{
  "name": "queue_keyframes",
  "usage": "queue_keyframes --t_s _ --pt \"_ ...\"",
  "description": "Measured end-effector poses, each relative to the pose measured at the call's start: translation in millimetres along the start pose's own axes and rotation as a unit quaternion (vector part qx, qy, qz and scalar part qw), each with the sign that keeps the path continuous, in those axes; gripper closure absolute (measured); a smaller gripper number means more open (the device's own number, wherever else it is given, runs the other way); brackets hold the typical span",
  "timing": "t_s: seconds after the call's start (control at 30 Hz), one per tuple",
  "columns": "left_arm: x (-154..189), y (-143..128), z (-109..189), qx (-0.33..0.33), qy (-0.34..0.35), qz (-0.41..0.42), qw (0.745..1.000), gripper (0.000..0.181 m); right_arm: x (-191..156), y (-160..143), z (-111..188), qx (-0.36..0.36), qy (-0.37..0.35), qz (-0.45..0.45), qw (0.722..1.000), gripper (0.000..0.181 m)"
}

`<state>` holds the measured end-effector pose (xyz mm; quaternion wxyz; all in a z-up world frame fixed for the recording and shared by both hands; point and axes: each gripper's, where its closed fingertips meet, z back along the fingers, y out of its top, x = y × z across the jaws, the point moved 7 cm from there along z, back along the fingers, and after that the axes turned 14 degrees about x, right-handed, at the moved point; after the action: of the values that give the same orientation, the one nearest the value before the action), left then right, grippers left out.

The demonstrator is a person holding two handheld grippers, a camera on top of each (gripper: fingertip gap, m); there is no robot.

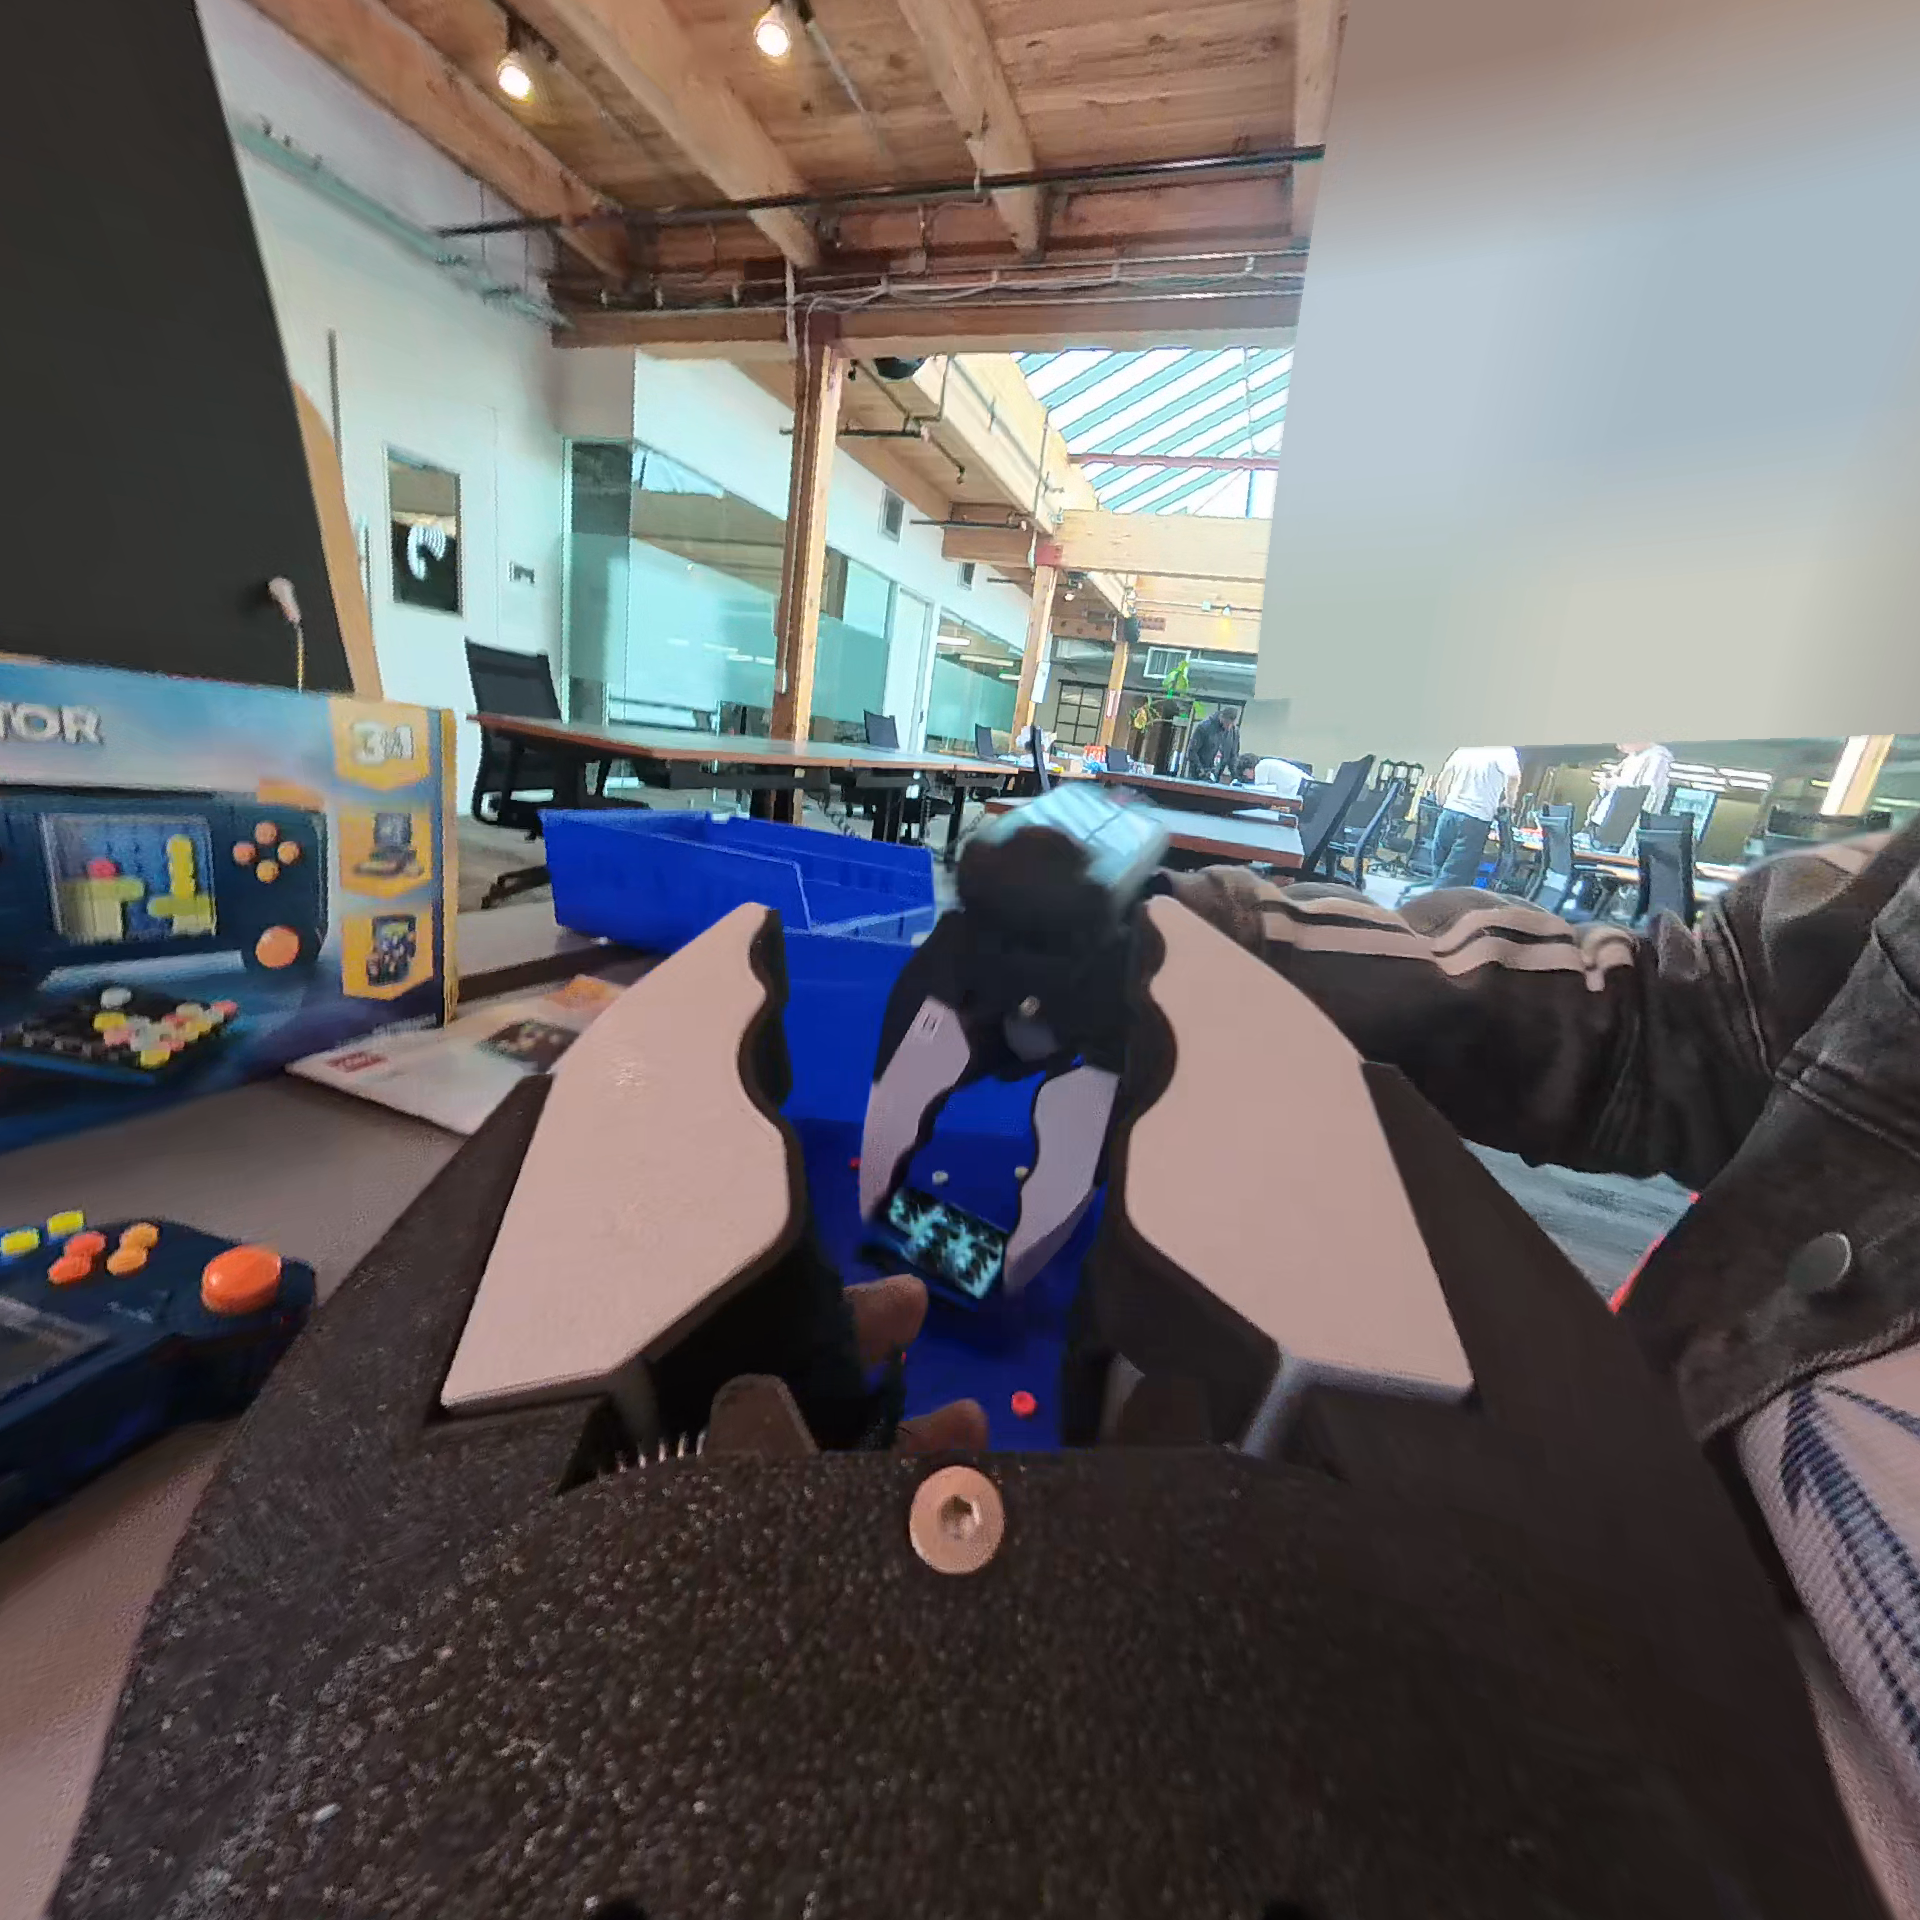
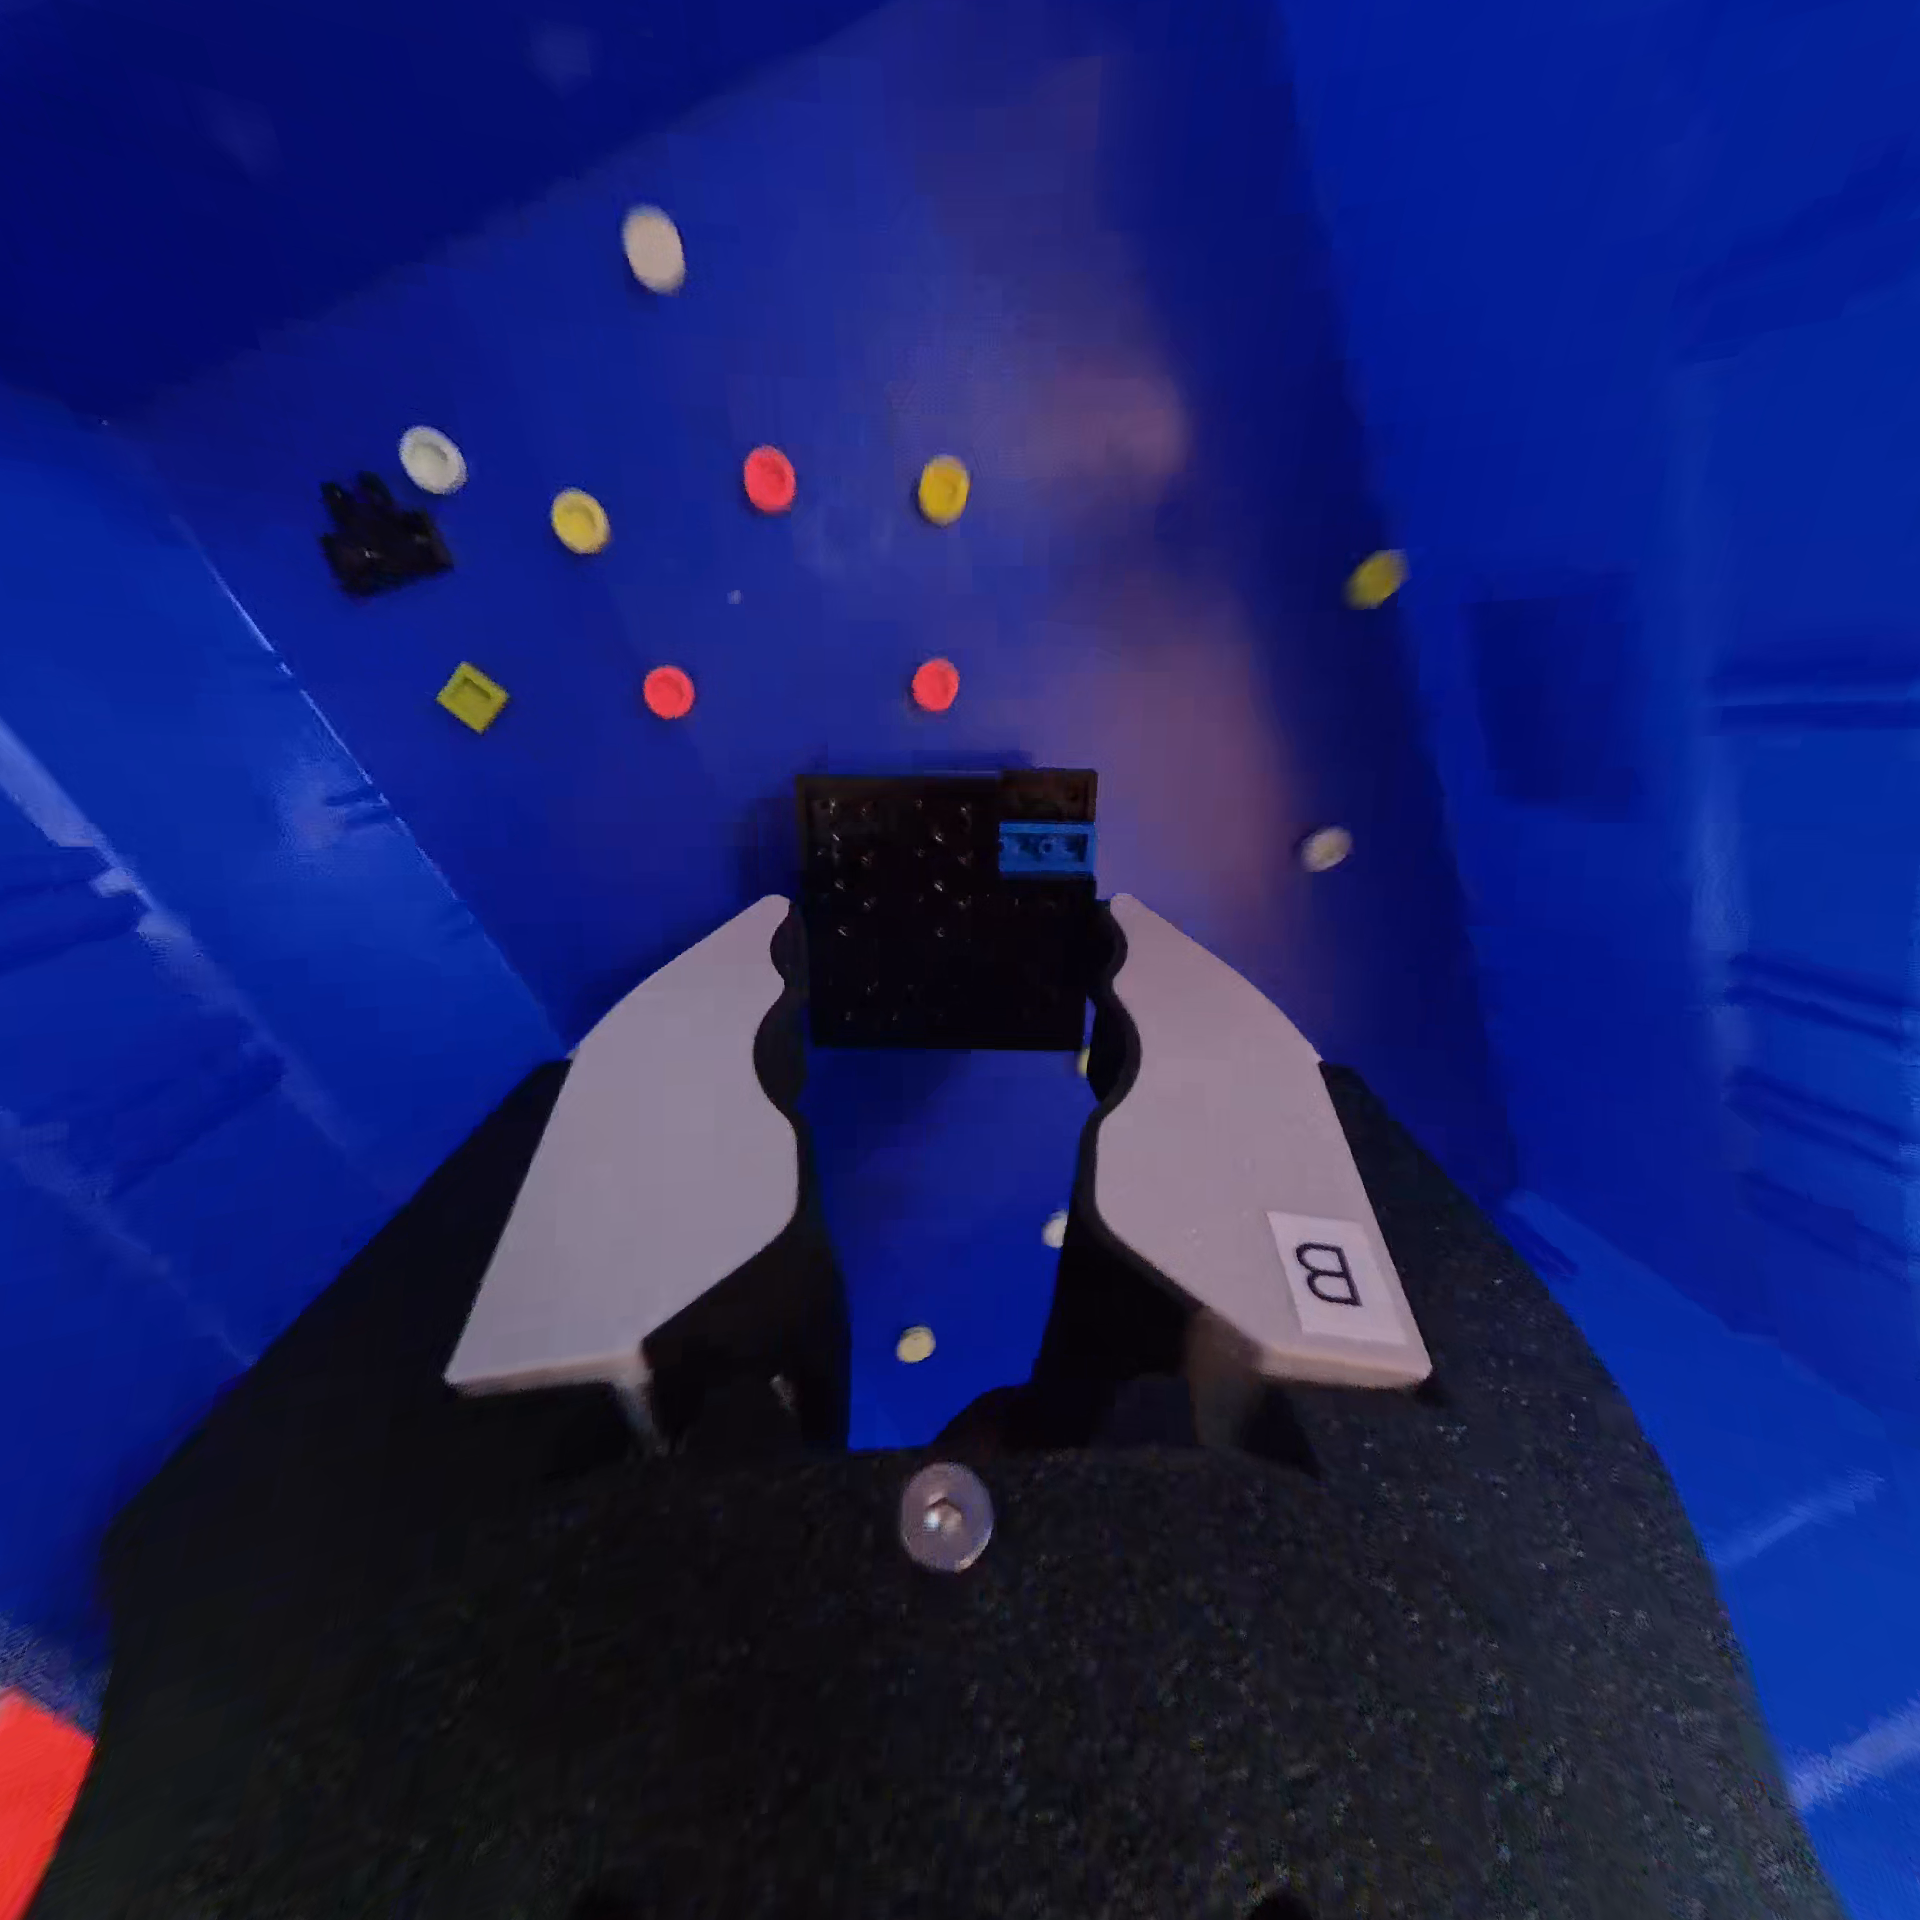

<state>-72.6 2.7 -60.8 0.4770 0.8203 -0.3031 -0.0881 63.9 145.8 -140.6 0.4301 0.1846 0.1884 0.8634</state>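
Note:
My right gripper (image 2: pixel 951 914) is down inside a blue bin (image 2: pixel 312 935), its fingertips against the two sides of a black studded plate (image 2: pixel 914 935). A small blue piece (image 2: pixel 1044 847) sits on that plate. In the left wrist view the right gripper (image 1: pixel 956 1236) points down into the bin (image 1: pixel 727 873), and the plate (image 1: pixel 940 1242) shows a light cyan patterned face. My left gripper (image 1: pixel 961 935) is open and empty, held just in front of the bin. It faces the right gripper.
Loose round studs lie on the bin floor, red (image 2: pixel 769 478), yellow (image 2: pixel 579 520) and white (image 2: pixel 652 247), with a small black piece (image 2: pixel 384 540). A toy box (image 1: pixel 208 862), a booklet (image 1: pixel 468 1049) and a built dark blue handheld toy (image 1: pixel 125 1309) lie left. A sleeve (image 1: pixel 1455 987) crosses at right. The left gripper's tips are roughly 20 cm from the right gripper's. The small black piece (image 2: pixel 384 540) is about 8 cm from my right fingertips.

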Motion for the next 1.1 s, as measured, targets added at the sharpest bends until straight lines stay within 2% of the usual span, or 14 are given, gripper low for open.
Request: queue_keyframes --t_s 0.1,0.17,0.27,0.37,0.67,0.73,0.8,0.87,0.9,0.93,0.97,1.0,1.07,1.1 --pt "-6.5 -5.6 0.1 -0.029 0.038 0.032 0.998 0.124 -4.1 29.0 25.6 0.099 -0.11 0.129 0.981 0.129" --pt "-5.6 -11.3 -2.9 -0.062 0.041 0.063 0.995 0.132 -12.5 50.0 44.9 0.151 -0.208 0.231 0.938 0.129" --pt "-1.4 -21.5 -10.4 -0.115 0.036 0.095 0.988 0.156 -30.9 72.4 62.2 0.188 -0.304 0.33 0.874 0.129" --pt "7.2 -21.7 -17.7 -0.109 0.012 0.068 0.992 0.163 -42.4 79.8 63.5 0.172 -0.337 0.368 0.849 0.129" --pt "17.6 -18.7 -30.4 -0.11 -0.021 0.021 0.994 0.175 -51.9 84.0 68.6 0.176 -0.378 0.399 0.816 0.129" --pt "18.5 -17.7 -30.2 -0.104 -0.025 -0.011 0.994 0.174 -51.3 83.5 70.9 0.216 -0.361 0.37 0.828 0.131" --pt "18.4 -17.2 -28.6 -0.108 -0.022 -0.089 0.99 0.174 -49.7 81.9 77.9 0.292 -0.312 0.296 0.854 0.138" --pt "19.1 -9.8 -27.2 -0.079 -0.004 -0.172 0.982 0.174 -39.7 78.9 88.3 0.372 -0.282 0.174 0.867 0.137" --pt "20.3 -4.2 -26.5 -0.051 0.006 -0.207 0.977 0.174 -33.9 77.4 91.5 0.408 -0.259 0.095 0.87 0.127" --pt "21.8 1.8 -25.6 -0.018 0.019 -0.24 0.97 0.174 -29.8 77.6 94.1 0.452 -0.233 0.006 0.861 0.12" --pt "24.2 6.7 -24.9 0.012 0.027 -0.271 0.962 0.175 -25.7 78.5 96.6 0.505 -0.22 -0.087 0.83 0.127" --pt "27.0 9.4 -24.9 0.031 0.03 -0.294 0.955 0.175 -24.8 80.3 98.3 0.563 -0.204 -0.155 0.786 0.134" --pt "31.8 10.0 -27.4 0.045 0.03 -0.311 0.949 0.175 -29.2 86.8 100.6 0.648 -0.196 -0.196 0.71 0.143" --pt "33.4 9.4 -28.9 0.048 0.03 -0.309 0.949 0.175 -32.1 91.5 99.1 0.659 -0.211 -0.19 0.697 0.14"
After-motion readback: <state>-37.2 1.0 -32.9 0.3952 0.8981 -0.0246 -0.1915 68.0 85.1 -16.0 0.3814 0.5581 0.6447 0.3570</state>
